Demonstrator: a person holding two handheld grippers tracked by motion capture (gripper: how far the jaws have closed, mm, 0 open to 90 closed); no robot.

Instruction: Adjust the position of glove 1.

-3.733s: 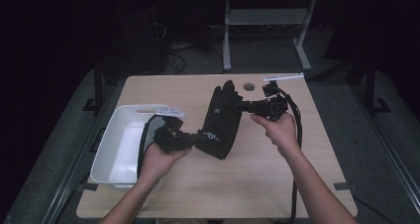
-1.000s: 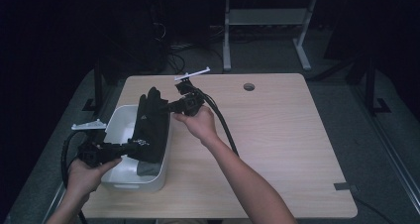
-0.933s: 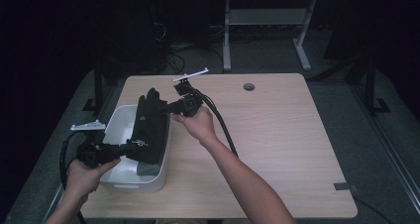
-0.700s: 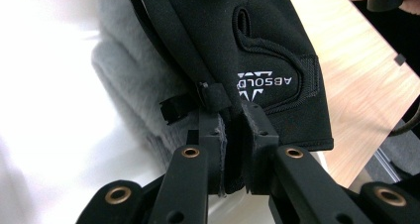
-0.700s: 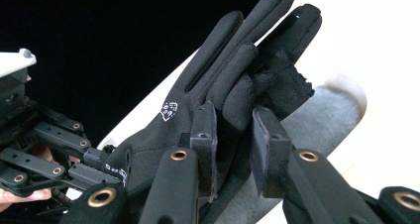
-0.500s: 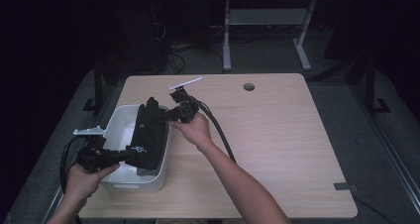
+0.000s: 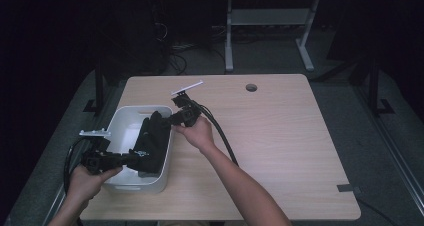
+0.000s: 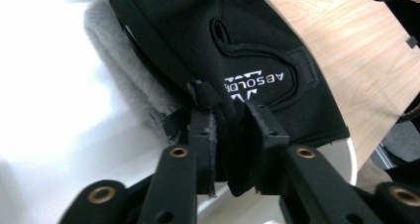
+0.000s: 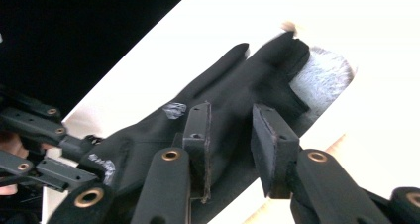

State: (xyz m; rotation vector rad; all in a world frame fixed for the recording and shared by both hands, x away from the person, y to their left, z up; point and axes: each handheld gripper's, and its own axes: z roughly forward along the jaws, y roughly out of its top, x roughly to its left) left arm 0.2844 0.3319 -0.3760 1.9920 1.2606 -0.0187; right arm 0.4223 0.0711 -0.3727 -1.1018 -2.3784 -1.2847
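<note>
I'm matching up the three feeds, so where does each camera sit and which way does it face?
High view: above the person's side, looking forward and down on the table; forearms and hands enter from below.
Left gripper view: on the left tongs, facing the black glove over the white bin.
Right gripper view: on the right tongs, facing the glove.
All share the glove and bin.

A black glove (image 7: 152,138) with white lettering and grey fleece lining lies flat. It rests inside the white bin (image 7: 120,123), against its right wall.

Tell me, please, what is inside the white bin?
A black glove lies in the bin, draped over its rim, grey lining showing. The bin floor beneath the glove is hidden.
</note>
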